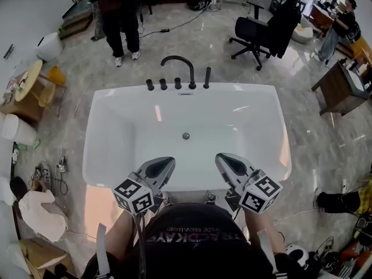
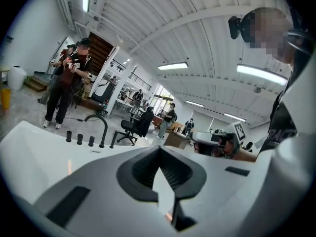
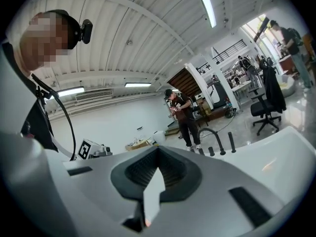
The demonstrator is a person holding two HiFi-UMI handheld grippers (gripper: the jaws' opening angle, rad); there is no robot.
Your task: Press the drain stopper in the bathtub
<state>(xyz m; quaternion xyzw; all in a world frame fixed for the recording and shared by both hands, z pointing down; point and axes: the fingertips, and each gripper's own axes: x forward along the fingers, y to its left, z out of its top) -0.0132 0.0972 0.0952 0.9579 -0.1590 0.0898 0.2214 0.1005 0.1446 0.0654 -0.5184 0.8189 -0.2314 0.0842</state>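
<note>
The white bathtub (image 1: 97, 133) lies below me, and its small round metal drain stopper (image 1: 186, 136) sits in the middle of the tub floor. My left gripper (image 1: 165, 164) hovers over the near rim, left of the stopper and well short of it. My right gripper (image 1: 225, 160) hangs over the same rim to the right. Both are shut with nothing held. In the left gripper view the left gripper (image 2: 159, 154) points level across the tub (image 2: 29, 152), and the stopper is hidden. The right gripper (image 3: 158, 154) in its own view also hides the stopper.
A black arched faucet (image 1: 179, 68) with several black knobs stands on the tub's far rim. A person (image 1: 119, 16) stands beyond it on the marble floor. An office chair (image 1: 261, 34) is at the back right, and clutter lines the left wall.
</note>
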